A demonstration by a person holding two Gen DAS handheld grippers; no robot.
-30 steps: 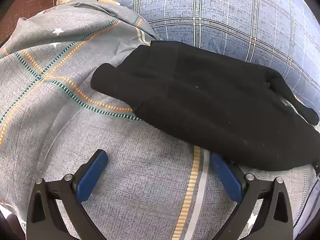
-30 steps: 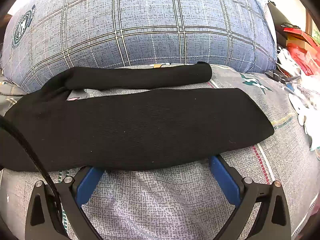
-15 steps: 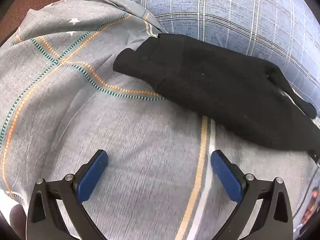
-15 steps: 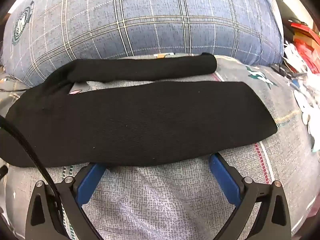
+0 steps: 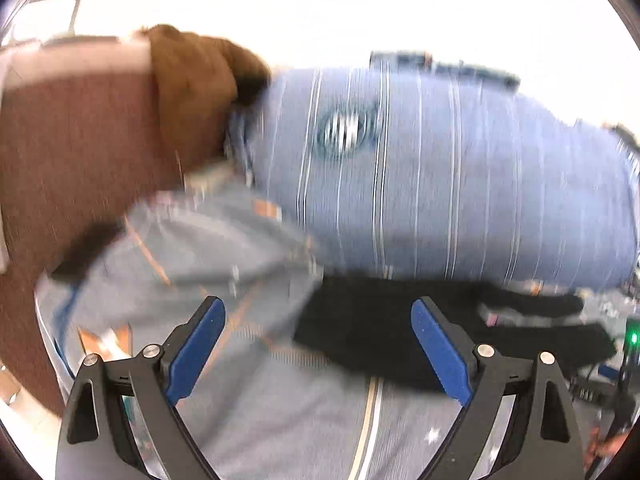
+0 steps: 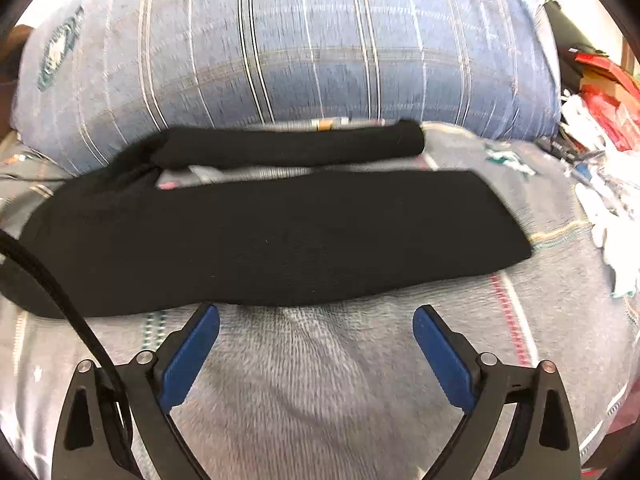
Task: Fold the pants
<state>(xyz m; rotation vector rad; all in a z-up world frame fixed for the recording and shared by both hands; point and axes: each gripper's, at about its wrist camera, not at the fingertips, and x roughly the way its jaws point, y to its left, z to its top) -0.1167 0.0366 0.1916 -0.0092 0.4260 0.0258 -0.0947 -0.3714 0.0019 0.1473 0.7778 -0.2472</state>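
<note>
Black pants (image 6: 272,236) are lying flat across the middle of the right wrist frame, stretched left to right on the grey bed cover (image 6: 312,380), with a big blue plaid pillow (image 6: 304,48) filling the top of the frame right behind them. Looks like one long fat band of fabric in front and a thinner leg behind it, touching the pillow, with a strip of cover showing between the two, so I'd guess the legs aren't stacked yet and basically all the folding is left to do. Right tool (image 6: 316,344) has its blue pads wide apart with nothing between them, sitting low in the frame just short of the near edge of the pants, not touching as far as I can tell. Left tool (image 5: 318,348) is also spread wide and empty. Its view is really blurry, but you can make out the pants (image 5: 400,332) at lower right, partly behind its right-hand pad, the pillow (image 5: 440,184) above them, and a brown headboard (image 5: 80,152) at left. My read: next step is grabbing the cuff or waist ends to bring one leg over the other, then fold lengthwise.
</note>
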